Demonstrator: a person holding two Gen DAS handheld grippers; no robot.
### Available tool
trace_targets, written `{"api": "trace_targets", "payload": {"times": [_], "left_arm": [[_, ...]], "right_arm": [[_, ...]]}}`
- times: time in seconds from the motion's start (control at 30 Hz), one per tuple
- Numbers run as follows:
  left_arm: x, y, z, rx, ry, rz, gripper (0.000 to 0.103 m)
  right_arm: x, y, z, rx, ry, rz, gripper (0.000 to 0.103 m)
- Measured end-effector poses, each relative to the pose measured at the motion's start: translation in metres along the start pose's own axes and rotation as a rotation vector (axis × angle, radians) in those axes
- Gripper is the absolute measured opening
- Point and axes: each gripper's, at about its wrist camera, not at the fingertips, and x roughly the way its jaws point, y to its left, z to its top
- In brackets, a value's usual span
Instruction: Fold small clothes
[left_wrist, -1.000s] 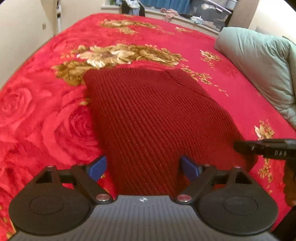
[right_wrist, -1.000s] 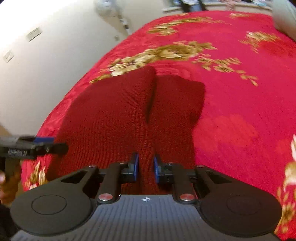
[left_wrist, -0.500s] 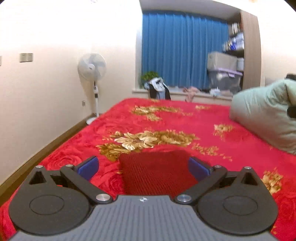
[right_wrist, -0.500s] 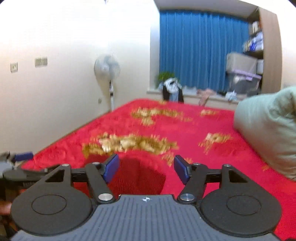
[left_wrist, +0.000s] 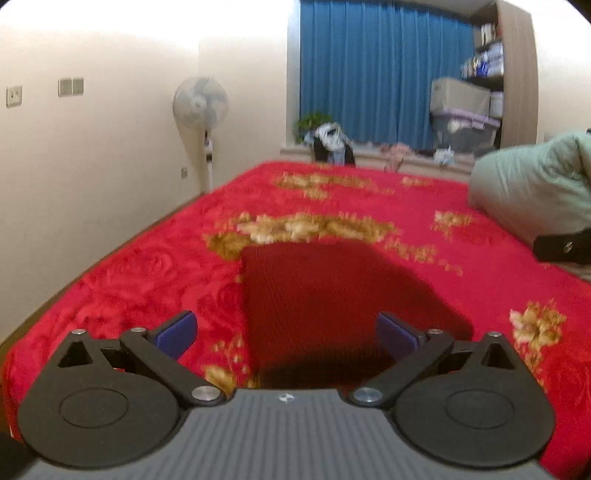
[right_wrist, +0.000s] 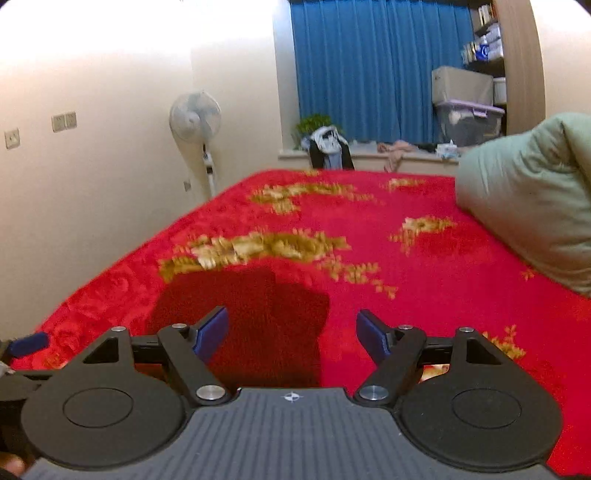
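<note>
A dark red knitted garment (left_wrist: 332, 295) lies folded into a rectangle on the red flowered bedspread (left_wrist: 147, 273). It also shows in the right wrist view (right_wrist: 255, 314). My left gripper (left_wrist: 286, 334) is open and empty, held above the garment's near edge. My right gripper (right_wrist: 291, 334) is open and empty, above the garment's near right part. The right gripper's black side shows at the right edge of the left wrist view (left_wrist: 565, 249). The left gripper's blue tip shows at the left edge of the right wrist view (right_wrist: 27, 343).
A pale green quilt (left_wrist: 532, 184) is heaped at the bed's right side. A standing fan (left_wrist: 201, 110) stands by the left wall. Beyond the bed are a windowsill with clothes (left_wrist: 332, 142), blue curtains and storage boxes (left_wrist: 461, 110).
Both grippers have lifted and pulled back from the garment, tilting up to level. The right gripper, shut on the garment a second ago, has opened and let go. The left stays open.
</note>
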Motion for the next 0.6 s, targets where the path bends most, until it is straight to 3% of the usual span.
{"api": "trace_targets", "payload": {"times": [0.2,0.37,0.43,0.6], "left_arm": [[0.025,0.008,-0.013,-0.064,0.124,0.021,0.103],[0.028,0.007,-0.018,-0.056,0.121,0.058,0.103],[0.028,0.005,-0.022,-0.049,0.125,0.055,0.103],[0.029,0.005,-0.028,-0.058,0.145,0.057,0.103]], "right_arm": [[0.037,0.0,-0.044,0.037,0.084,-0.013,0.078],[0.049,-0.001,-0.063,0.075,0.136,-0.024,0.079],[0.051,0.0,-0.065,0.062,0.14,-0.038,0.084],[0.053,0.002,-0.077,0.04,0.135,-0.023,0.085]]}}
